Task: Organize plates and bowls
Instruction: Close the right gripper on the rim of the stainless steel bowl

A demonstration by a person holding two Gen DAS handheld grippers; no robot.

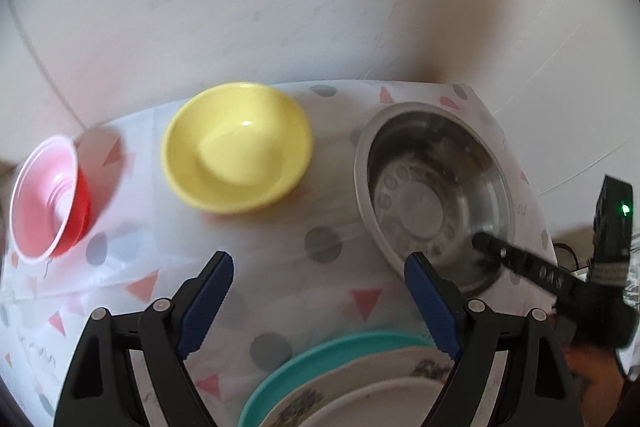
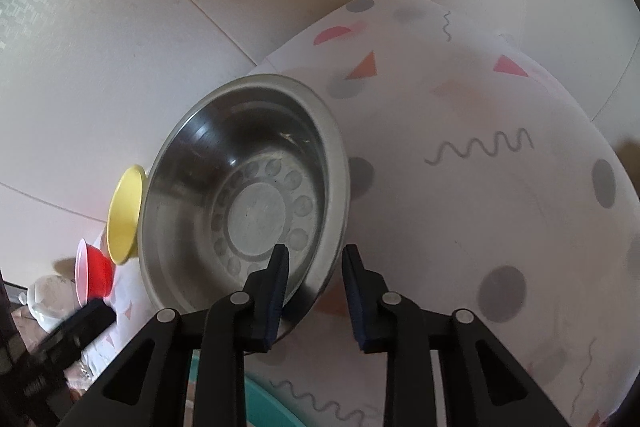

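Left gripper (image 1: 319, 301): hovers above the surface with its blue-padded fingers (image 1: 208, 301) spread wide, nothing between them.
Right gripper (image 2: 316, 301): its fingers (image 2: 276, 297) stand part-open and straddle the near rim of the steel bowl, one finger inside the bowl, the other outside; the outer pad shows a gap to the rim, so no firm clamp is visible.
Steel bowl (image 1: 434, 193): upright near the far right corner of the surface, with a ring of round dimples around its flat bottom; seen again from the right wrist (image 2: 248, 195).
Yellow bowl (image 1: 237, 147): upright near the far edge, left of the steel bowl and apart from it; from the right wrist (image 2: 126, 215) it shows edge-on just behind the steel bowl.
Red cup (image 1: 50, 197): red outside, pale inside, at the left edge of the surface, well apart from the yellow bowl; whether it stands or lies tilted I cannot tell, given the blur.
Plates: a teal plate (image 1: 288, 373) lies at the near edge, under the left gripper, with a white patterned plate (image 1: 360, 375) stacked on it and another pale plate (image 1: 380, 403) on top.
Surface (image 2: 500, 227): covered by a white cloth with grey dots, pink triangles and squiggles.
Black device (image 1: 614, 227): beyond the right edge, with a green light lit.
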